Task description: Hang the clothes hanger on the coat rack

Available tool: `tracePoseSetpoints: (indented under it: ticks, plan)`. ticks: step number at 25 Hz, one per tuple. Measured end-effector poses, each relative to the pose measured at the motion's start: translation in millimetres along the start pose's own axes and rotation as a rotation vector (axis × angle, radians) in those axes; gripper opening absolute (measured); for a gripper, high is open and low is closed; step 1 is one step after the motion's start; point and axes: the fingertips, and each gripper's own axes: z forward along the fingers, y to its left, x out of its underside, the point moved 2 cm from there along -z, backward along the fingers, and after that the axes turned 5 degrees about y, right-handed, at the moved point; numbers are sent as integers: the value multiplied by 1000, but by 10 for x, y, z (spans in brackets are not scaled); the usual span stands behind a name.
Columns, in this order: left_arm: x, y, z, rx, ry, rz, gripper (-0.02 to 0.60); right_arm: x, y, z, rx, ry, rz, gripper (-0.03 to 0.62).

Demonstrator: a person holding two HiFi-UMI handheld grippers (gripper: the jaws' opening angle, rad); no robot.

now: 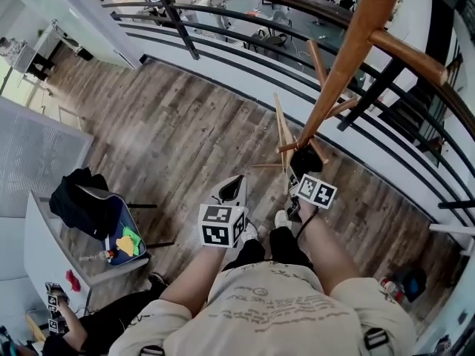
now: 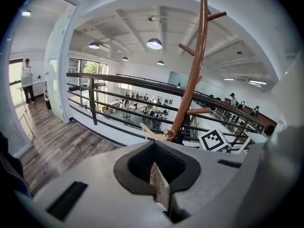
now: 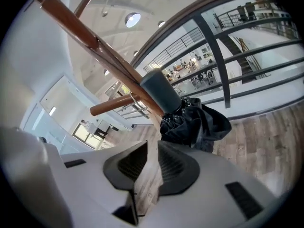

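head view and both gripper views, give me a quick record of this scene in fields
coat rack: brown wooden pole with angled pegs
clothes hanger: pale wood, low beside the pole, in neither gripper; unclear whether it is hooked on a peg
black bundle: against the pole
left gripper: only a narrow slit between the jaws; grip unclear
right gripper: jaws partly apart, floor showing through, nothing between

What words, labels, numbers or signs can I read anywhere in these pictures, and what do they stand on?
No text here can be read.
Beige T-shirt of the person: curved dark print, too small and blurred to read.
White cube at left and white cube at right: black square patterns only, no letters or numbers.
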Motion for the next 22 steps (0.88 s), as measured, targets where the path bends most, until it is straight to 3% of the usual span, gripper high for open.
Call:
tracePoseSetpoints:
  ticks: [1, 3, 16, 22]
  plan:
    - [-10, -9, -2, 5, -3, 2, 5, -6, 6, -38, 19, -11, -22, 42]
    - [-31, -21, -7, 14, -12, 4, 5, -24, 41, -111, 43, -36, -65, 5]
    - [-234, -212, -71, 89, -56, 46, 5, -69, 334, -604, 93, -114, -227, 3]
    - [-336, -427, -52, 149, -74, 80, 5, -131, 468, -922, 158, -155, -301, 3]
